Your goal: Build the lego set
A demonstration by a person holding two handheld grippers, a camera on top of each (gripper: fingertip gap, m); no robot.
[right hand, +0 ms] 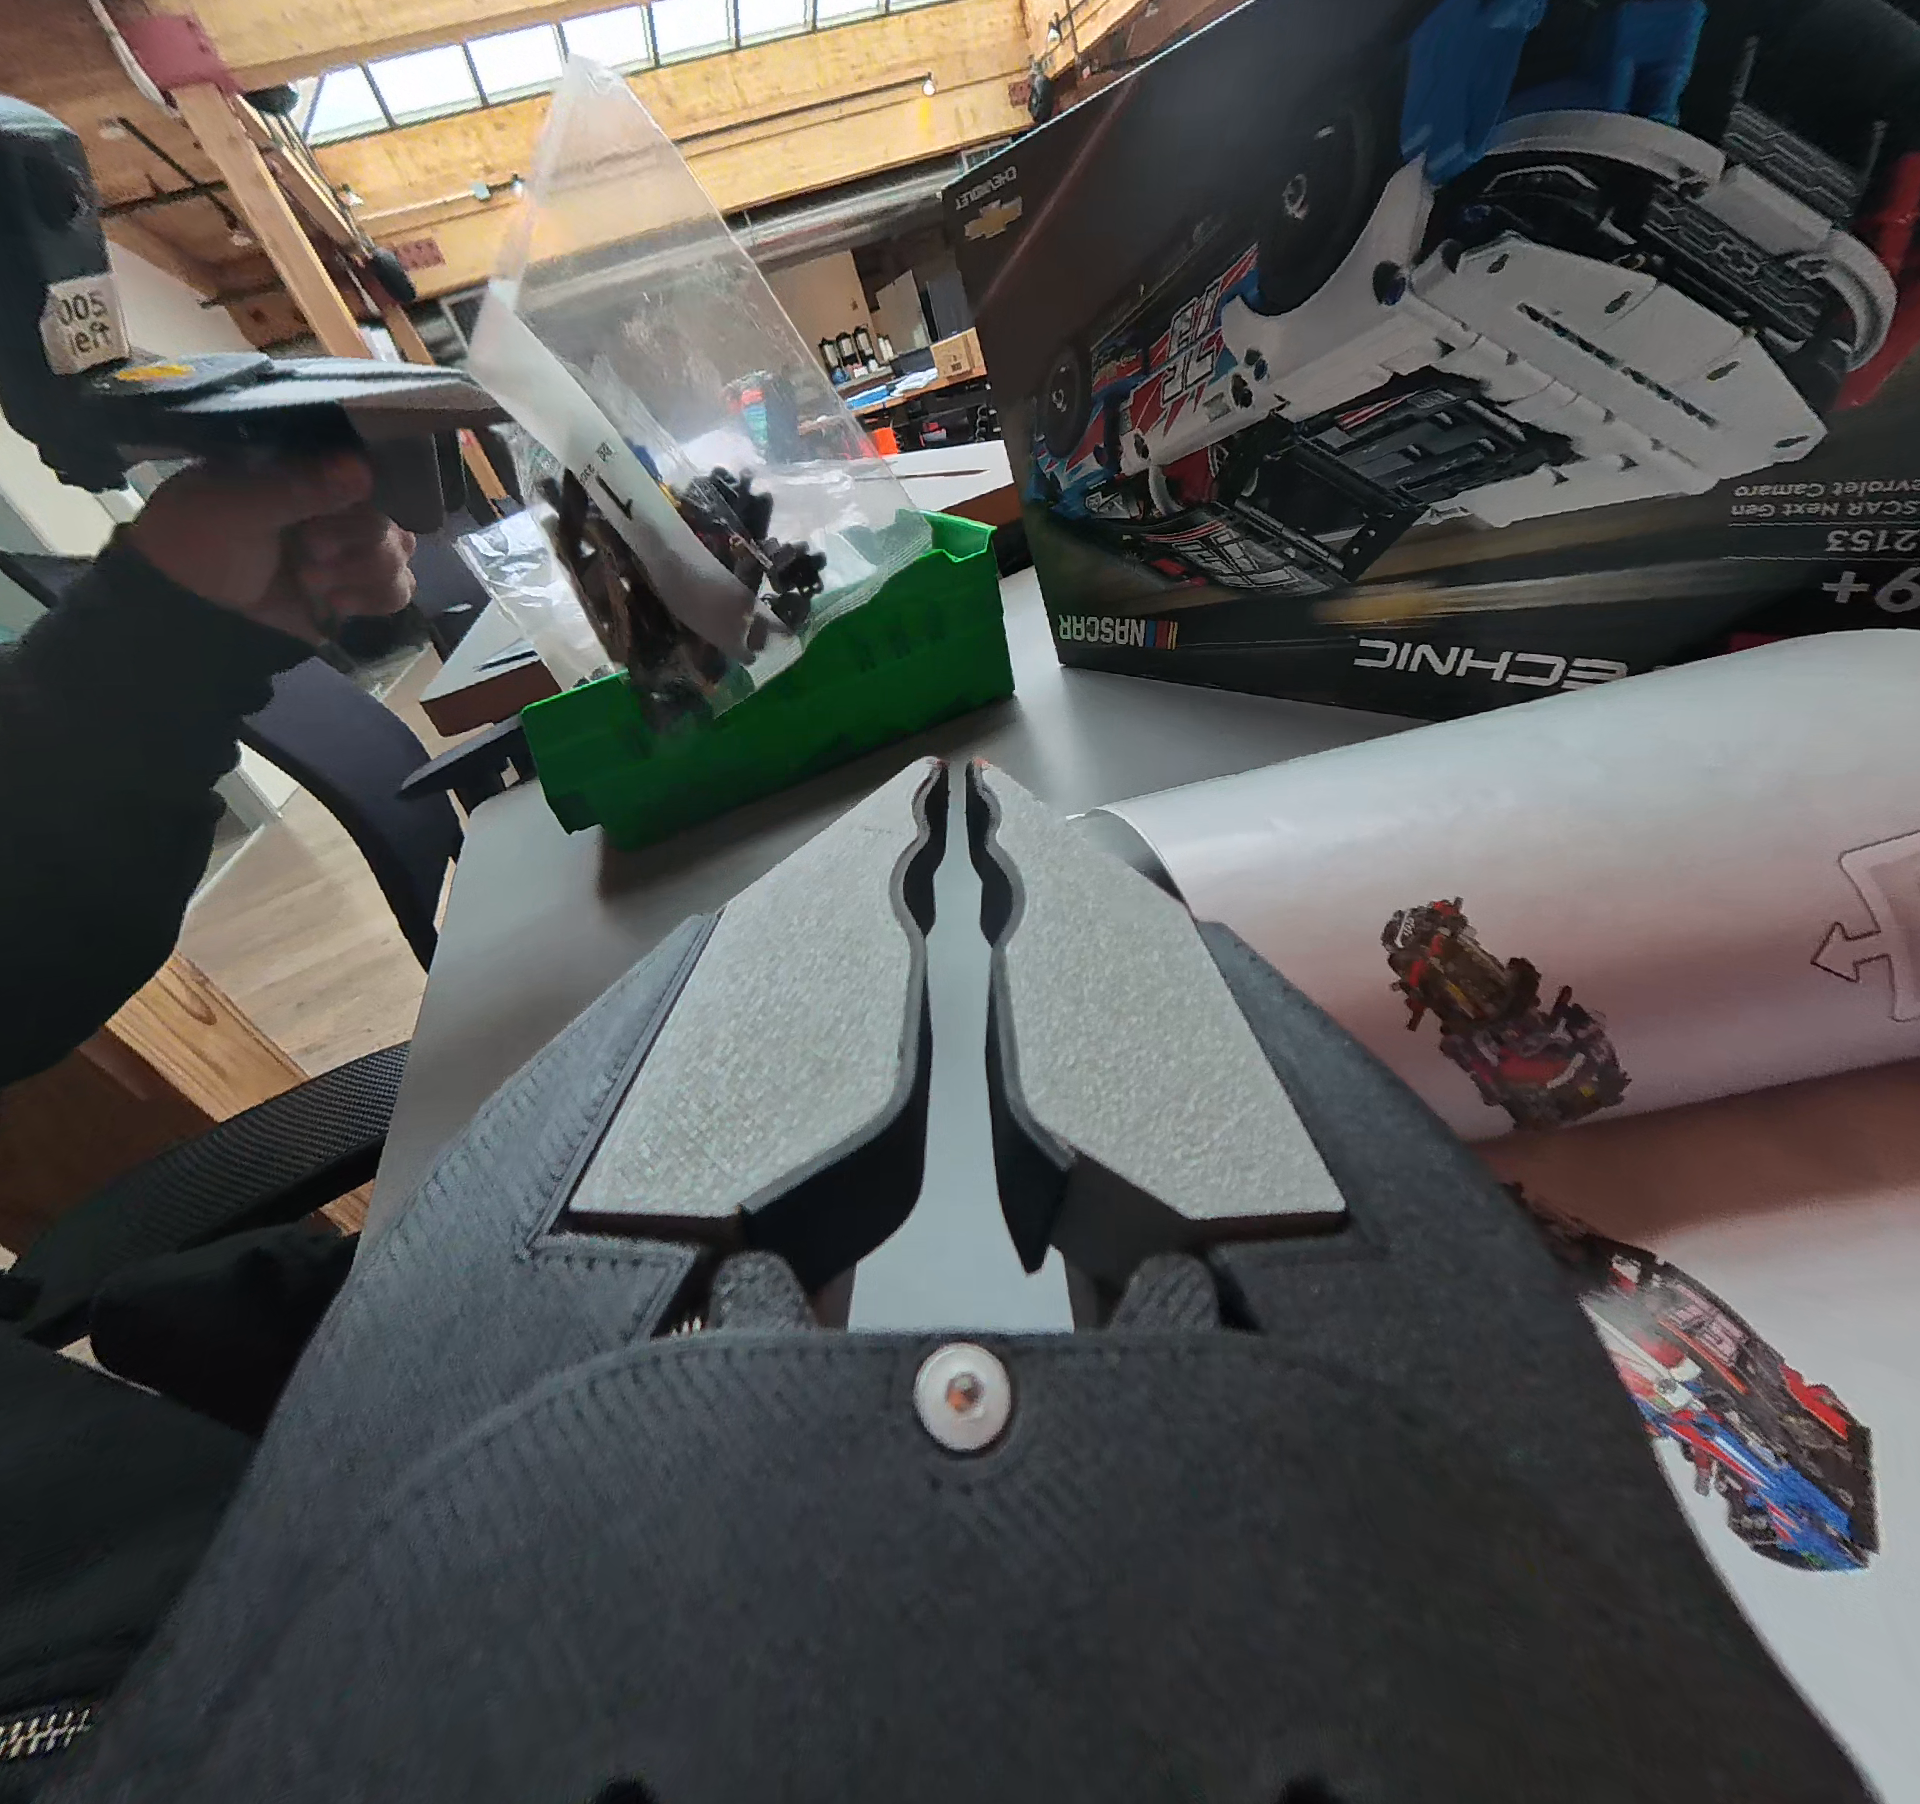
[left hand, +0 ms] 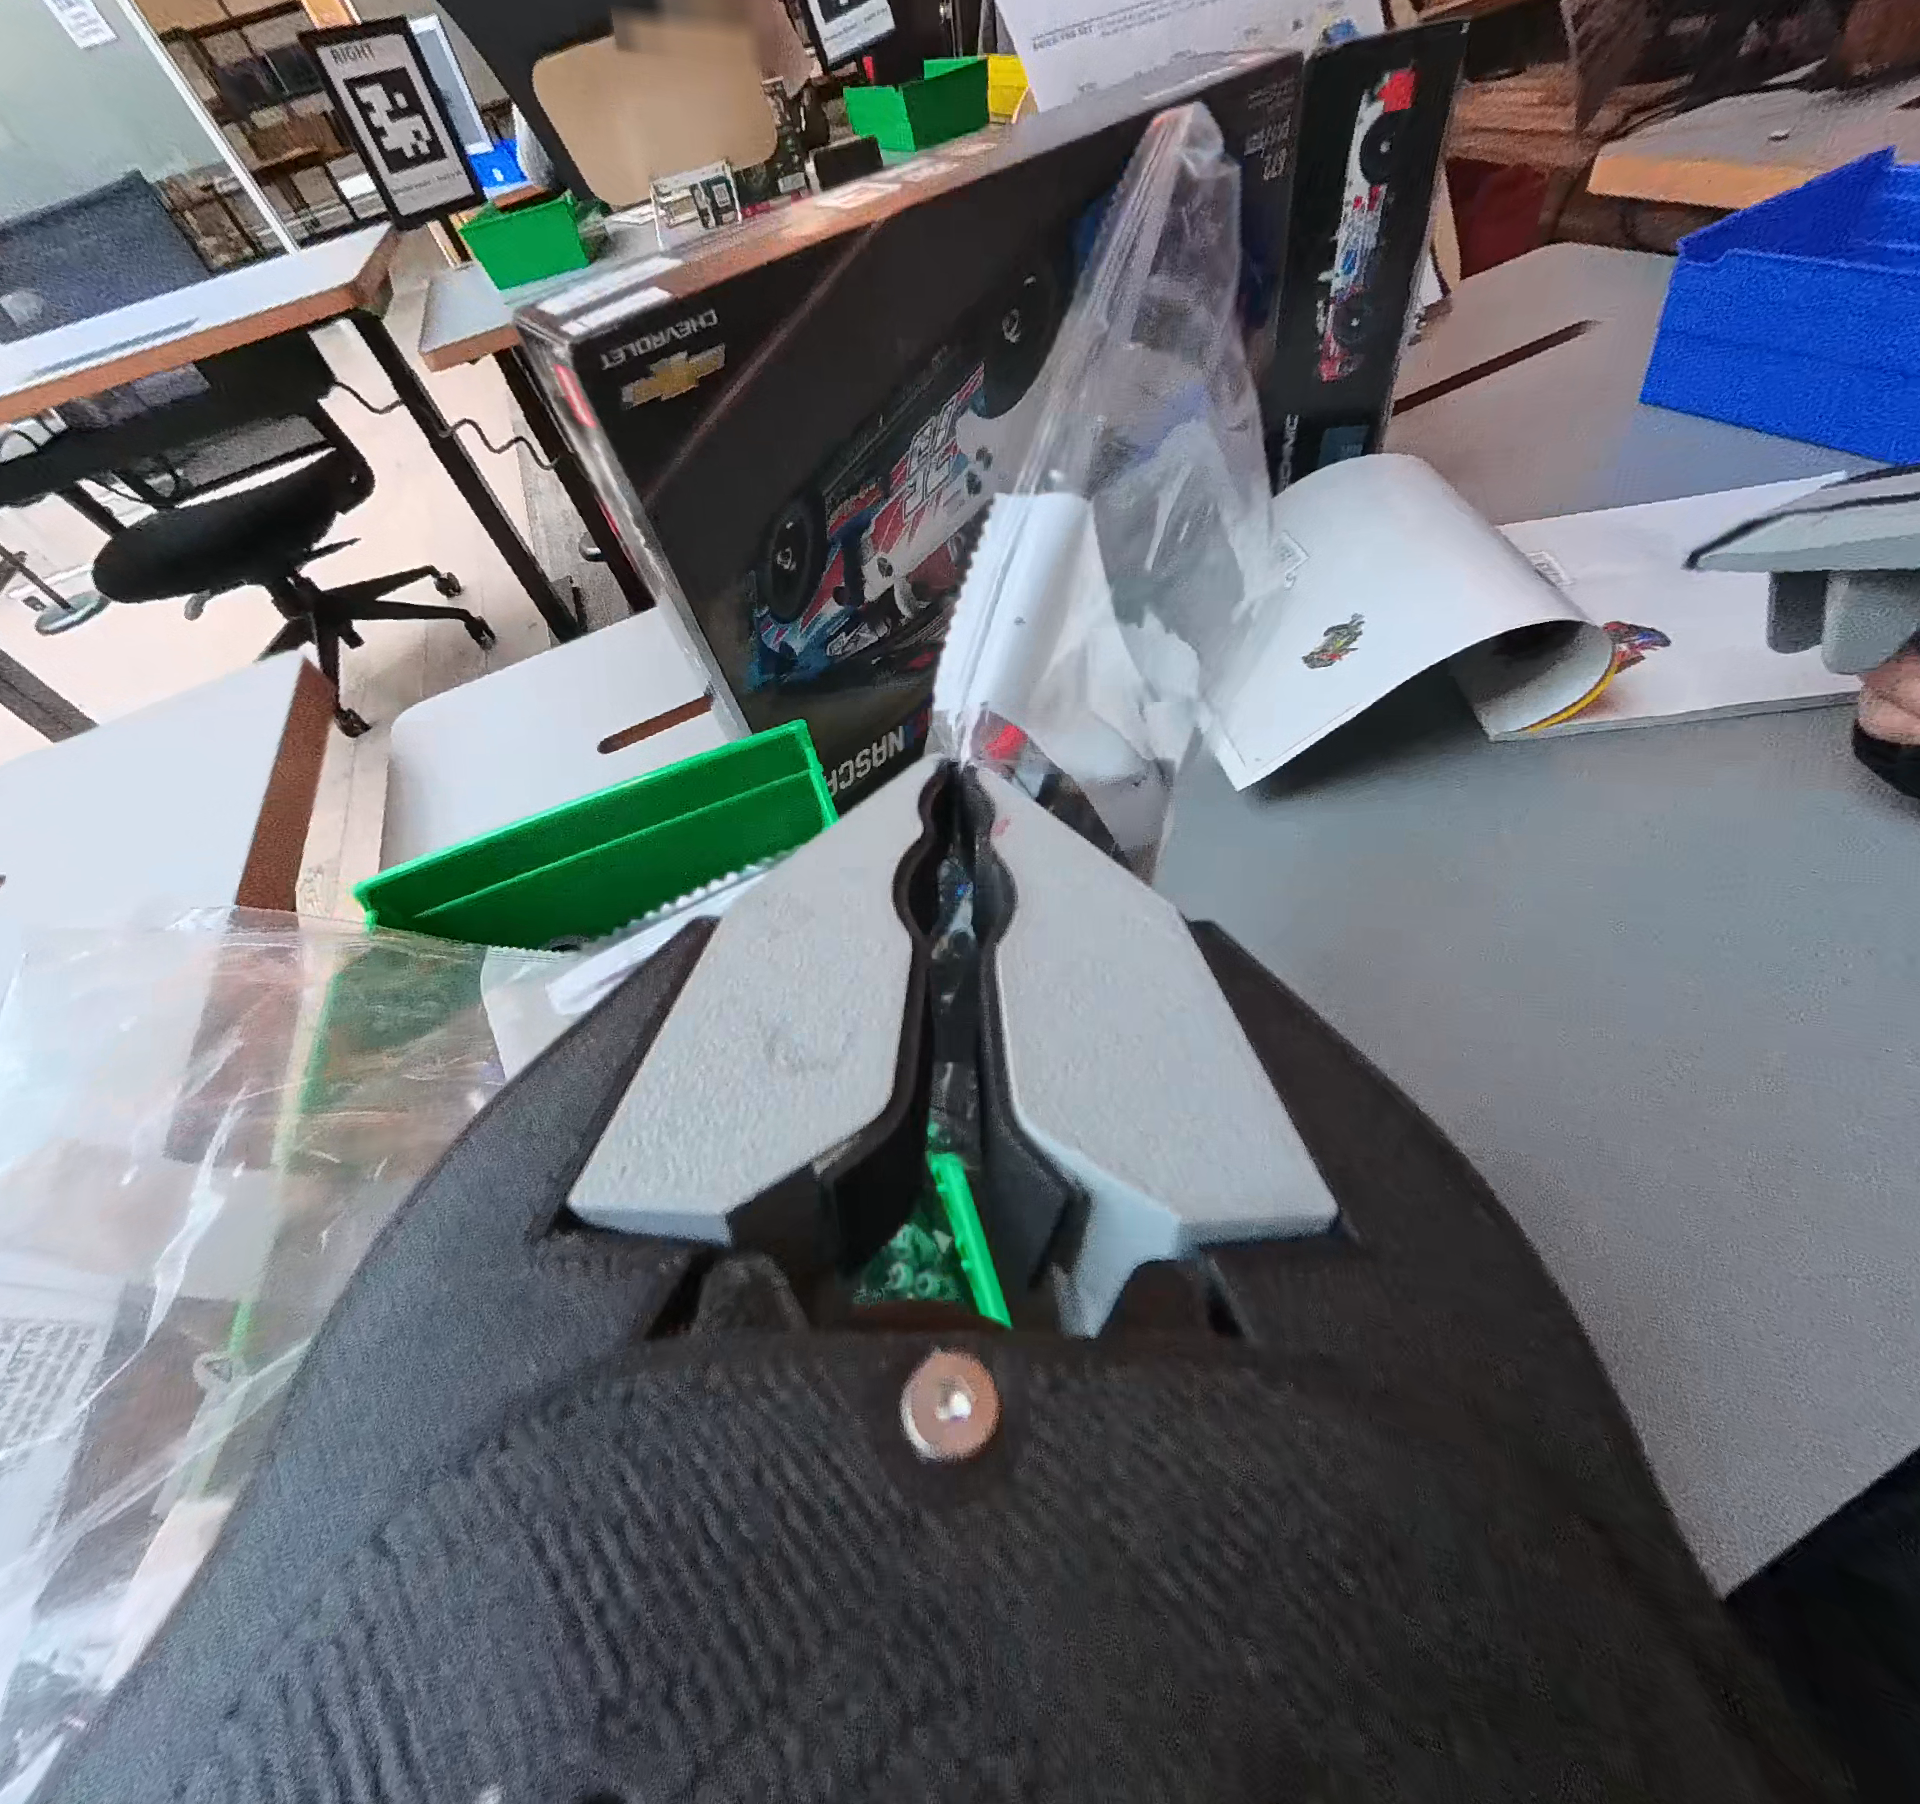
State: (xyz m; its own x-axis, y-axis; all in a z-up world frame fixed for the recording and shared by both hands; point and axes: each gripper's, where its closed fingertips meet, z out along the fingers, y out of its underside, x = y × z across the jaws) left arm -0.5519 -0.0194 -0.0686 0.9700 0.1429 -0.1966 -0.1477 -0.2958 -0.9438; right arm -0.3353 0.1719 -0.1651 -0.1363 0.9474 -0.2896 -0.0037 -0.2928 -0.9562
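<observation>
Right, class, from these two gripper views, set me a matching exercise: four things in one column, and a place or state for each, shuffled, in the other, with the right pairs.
Things:
1. clear plastic bag
2. green bin
3. set box
4. instruction booklet

Places or states:
A. lying open on the table, one page curling up
B. standing upside down behind the booklet
C. pinched by the left gripper and held in the air
D. sitting on the grey table, below the bag

Pairs: 1-C, 2-D, 3-B, 4-A
</observation>
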